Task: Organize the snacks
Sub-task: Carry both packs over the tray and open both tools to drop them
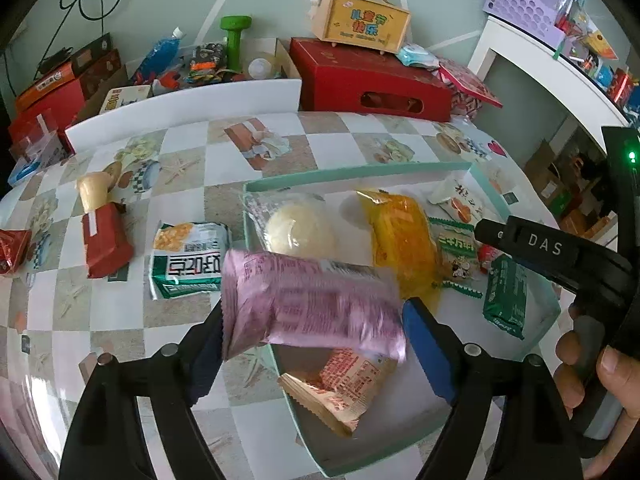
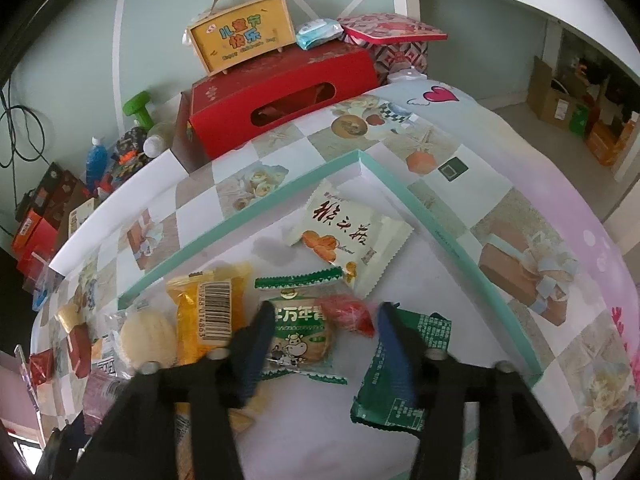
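Snacks lie in and around a shallow teal-rimmed tray [image 1: 556, 308], and the nearest of them, a pink foil packet [image 1: 312, 304], sits between the spread blue-padded fingers of the left gripper [image 1: 312, 320]; it is motion-blurred, and whether the pads actually pinch it cannot be told. Just under it an orange wafer packet [image 1: 340, 388] rests on the tray floor. Ahead of that gripper lie a round pale bun in clear wrap [image 1: 300, 232] and a yellow cake packet [image 1: 400, 236]; off to its left, outside the tray, a green-and-white packet [image 1: 188, 260] and a red packet [image 1: 106, 244] rest on the checked tablecloth.

The right gripper [image 2: 324, 344] hangs wide apart, holding nothing (its fingers straddle a green-edged cracker packet [image 2: 300, 336] and a small red sweet [image 2: 348, 314]). Beside its right finger lies a dark green packet [image 2: 404, 372]; farther ahead, a cream biscuit packet [image 2: 348, 236]. Beyond the tray stands a red box [image 2: 280, 96].
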{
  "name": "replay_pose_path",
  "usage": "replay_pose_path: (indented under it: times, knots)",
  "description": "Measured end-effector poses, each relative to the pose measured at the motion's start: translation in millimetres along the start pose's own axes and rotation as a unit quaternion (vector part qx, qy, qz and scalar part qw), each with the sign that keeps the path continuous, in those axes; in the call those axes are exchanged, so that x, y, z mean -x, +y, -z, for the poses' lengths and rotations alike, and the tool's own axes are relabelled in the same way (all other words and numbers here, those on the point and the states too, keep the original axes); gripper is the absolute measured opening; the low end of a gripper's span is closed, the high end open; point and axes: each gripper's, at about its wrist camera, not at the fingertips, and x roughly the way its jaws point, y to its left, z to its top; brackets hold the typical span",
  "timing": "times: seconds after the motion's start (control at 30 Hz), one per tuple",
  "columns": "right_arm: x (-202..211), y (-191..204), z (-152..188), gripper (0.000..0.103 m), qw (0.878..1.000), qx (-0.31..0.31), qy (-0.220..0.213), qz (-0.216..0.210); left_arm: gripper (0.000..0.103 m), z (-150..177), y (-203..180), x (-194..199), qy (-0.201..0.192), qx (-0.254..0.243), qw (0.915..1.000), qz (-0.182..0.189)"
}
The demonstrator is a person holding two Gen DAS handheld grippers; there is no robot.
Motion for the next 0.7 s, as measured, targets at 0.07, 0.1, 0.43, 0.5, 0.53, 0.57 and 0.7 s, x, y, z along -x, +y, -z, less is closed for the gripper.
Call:
replay_pose_path:
  times: [0.07,0.1,0.43,0.5,0.53,0.57,0.7]
  knots:
    - [1,1,0,0.061,1.000,0.003,-0.002,0.000,0.085,-2,3,4,-0.005,0.006,1.0000,0.001]
    - [1,2,0,0.061,1.000,0.004,-0.002,0.001,0.085,-2,5,6,-0.008,0.009,0.9999,0.004]
    - [4,20,3,0.071,0.999,0.033,-0.001,0.003,0.094,-12,45,30,-0.042,0.082,0.9957,-0.008]
    - [5,28,5,0.071,0.999,0.044,-0.001,0.001,0.094,-11,60,31,-0.038,0.110,0.9927,-0.028]
    - [5,32,6,0.071,0.999,0.049,-0.001,0.000,0.094,-10,70,31,-0.037,0.127,0.9903,-0.041]
    - [5,35,7,0.071,0.999,0.054,-0.001,-0.001,0.094,-9,79,31,-0.035,0.140,0.9881,-0.053]
    - [9,59,15,0.071,0.996,0.085,-0.006,-0.015,0.094,-2,119,31,-0.025,0.189,0.9752,-0.112]
